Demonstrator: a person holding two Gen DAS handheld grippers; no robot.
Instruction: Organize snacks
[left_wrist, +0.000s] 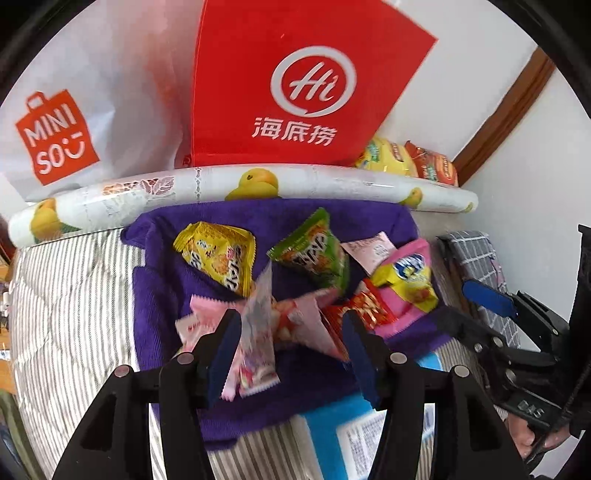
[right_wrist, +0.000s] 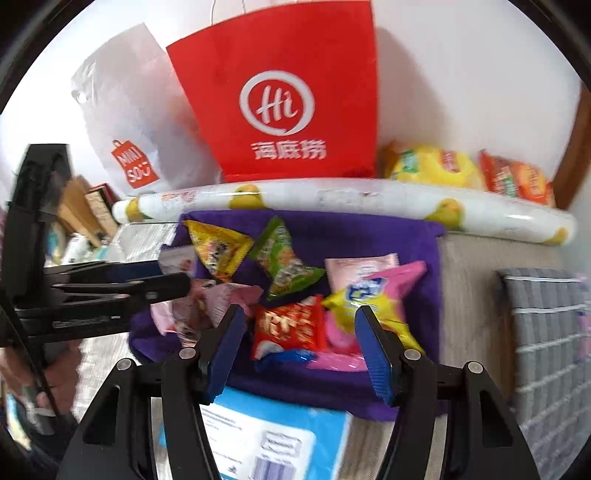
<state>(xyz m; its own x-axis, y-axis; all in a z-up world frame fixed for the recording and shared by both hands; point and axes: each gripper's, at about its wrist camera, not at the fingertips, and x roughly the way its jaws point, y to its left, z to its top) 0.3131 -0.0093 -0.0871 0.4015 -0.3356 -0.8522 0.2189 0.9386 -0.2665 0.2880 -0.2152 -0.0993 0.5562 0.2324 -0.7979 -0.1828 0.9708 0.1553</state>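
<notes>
Nearest to us, the left gripper (left_wrist: 291, 350) has its jaws spread wide, and a clear, pink-printed packet (left_wrist: 255, 343) sits between them, hard against the left pad. We cannot tell whether that pad touches it; the other pad stands well clear, so nothing is clamped. The packet's long axis runs roughly along the fingers, away from us, which means closing the jaws would squeeze it across its narrow width. That is the relation we judge the coming move to turn on.

The right gripper (right_wrist: 299, 347) is also wide open and empty, hovering above the near edge of the purple cloth (right_wrist: 417, 236). Between and just beyond its fingers lies a red packet (right_wrist: 288, 325), long axis running across the jaws, with a pink and yellow packet (right_wrist: 373, 295) by the right finger. A blue box (right_wrist: 258, 435) lies beneath this gripper, nearer to us than the cloth.

The snacks lie loose on the purple cloth. Farther in are a yellow packet (left_wrist: 218, 254) and a green packet (left_wrist: 314, 251), both tilted, each nearer the left gripper's side than the right's.

Beyond the cloth a duck-printed roll (left_wrist: 258, 184) lies crosswise, and behind it stand a red paper bag (left_wrist: 295, 85) and a white Miniso bag (left_wrist: 74, 110). More snack bags (right_wrist: 461, 170) sit at the far right against the wall.
</notes>
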